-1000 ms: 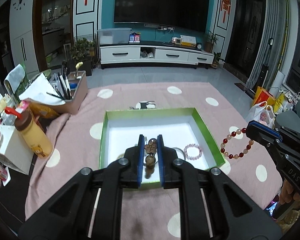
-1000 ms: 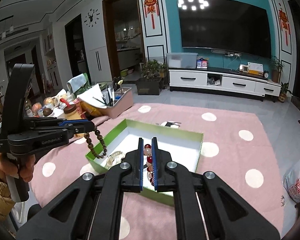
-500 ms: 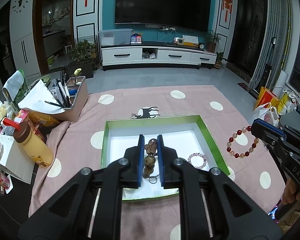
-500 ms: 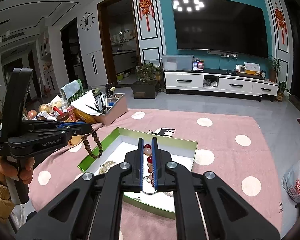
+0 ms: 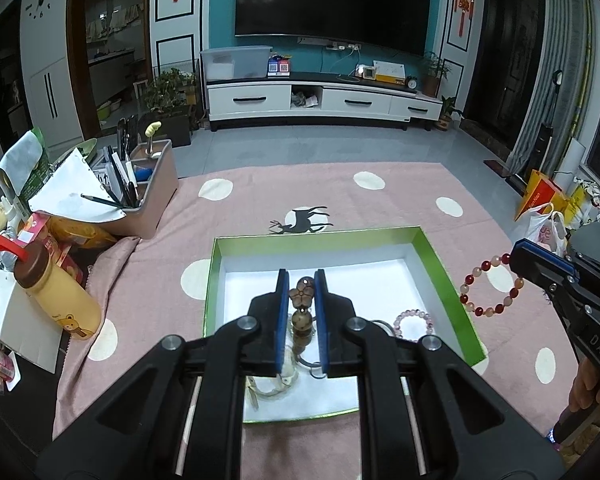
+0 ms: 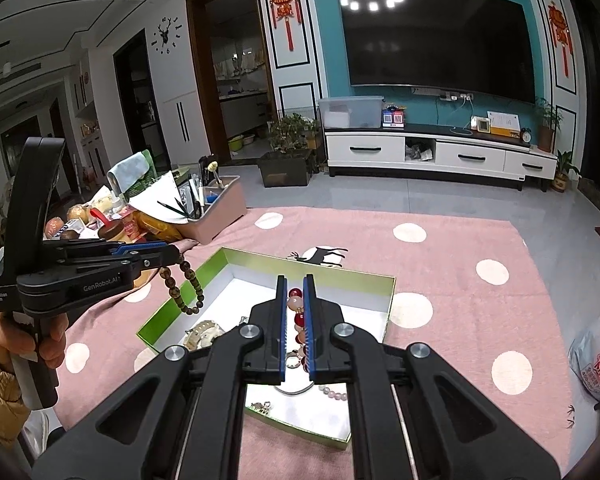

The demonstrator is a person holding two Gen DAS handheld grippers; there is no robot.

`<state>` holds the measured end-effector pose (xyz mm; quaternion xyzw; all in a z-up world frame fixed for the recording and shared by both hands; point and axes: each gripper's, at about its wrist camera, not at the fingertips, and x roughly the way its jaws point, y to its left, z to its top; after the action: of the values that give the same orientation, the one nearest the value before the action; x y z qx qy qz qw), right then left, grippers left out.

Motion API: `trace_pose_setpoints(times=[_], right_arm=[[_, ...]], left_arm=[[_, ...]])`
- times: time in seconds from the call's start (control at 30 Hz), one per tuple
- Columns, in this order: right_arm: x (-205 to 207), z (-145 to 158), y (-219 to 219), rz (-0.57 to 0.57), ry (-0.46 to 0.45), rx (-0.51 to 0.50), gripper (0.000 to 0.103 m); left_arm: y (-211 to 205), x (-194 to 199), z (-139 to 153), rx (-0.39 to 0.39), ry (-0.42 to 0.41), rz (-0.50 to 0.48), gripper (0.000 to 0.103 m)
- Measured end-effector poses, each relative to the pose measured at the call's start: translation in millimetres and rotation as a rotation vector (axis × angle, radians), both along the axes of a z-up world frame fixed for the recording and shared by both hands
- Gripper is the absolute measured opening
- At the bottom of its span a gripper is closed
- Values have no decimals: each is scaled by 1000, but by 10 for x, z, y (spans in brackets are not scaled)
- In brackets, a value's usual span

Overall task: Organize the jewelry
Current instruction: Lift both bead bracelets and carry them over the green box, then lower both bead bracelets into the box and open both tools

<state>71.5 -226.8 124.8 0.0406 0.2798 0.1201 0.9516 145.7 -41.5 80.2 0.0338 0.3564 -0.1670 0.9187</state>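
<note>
While both bracelets hang in the air, nothing from this pair is sorted yet. Left gripper (image 5: pixel 302 300) is clamped nearly closed on a brown wooden bead bracelet (image 6: pixel 182 288), which dangles over the near-left part of the green box (image 5: pixel 440 264) at frame centre. Right gripper (image 6: pixel 292 312) is pinched tight on a red-and-pink bead bracelet (image 5: pixel 488 288), seen at right of the left wrist view, just outside the box's right wall. Inside the box lie a pale pink bracelet (image 5: pixel 414 318), a cream bangle (image 6: pixel 202 332), a metal ring and small charms, loosely mixed. My read: mid-task; both held pieces need placing, and where they should go is unclear.
</note>
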Motion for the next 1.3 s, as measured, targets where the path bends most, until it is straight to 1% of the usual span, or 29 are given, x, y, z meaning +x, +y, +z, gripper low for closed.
trace_pose_setpoints(times=[0.2, 0.57, 0.8, 1.03, 1.3], right_arm=[[168, -121, 16, -3, 34, 6, 7], [576, -489, 52, -16, 136, 12, 7], [766, -675, 92, -18, 188, 10, 7], [929, -833, 115, -27, 244, 6, 7], [1015, -977, 141, -30, 296, -4, 7]], left_arm=[[20, 194, -161, 12, 29, 16, 12], [17, 560, -476, 35, 88, 38, 12], [1, 753, -675, 53, 123, 48, 12], [17, 872, -804, 61, 153, 62, 12], [9, 923, -905, 76, 179, 65, 12]])
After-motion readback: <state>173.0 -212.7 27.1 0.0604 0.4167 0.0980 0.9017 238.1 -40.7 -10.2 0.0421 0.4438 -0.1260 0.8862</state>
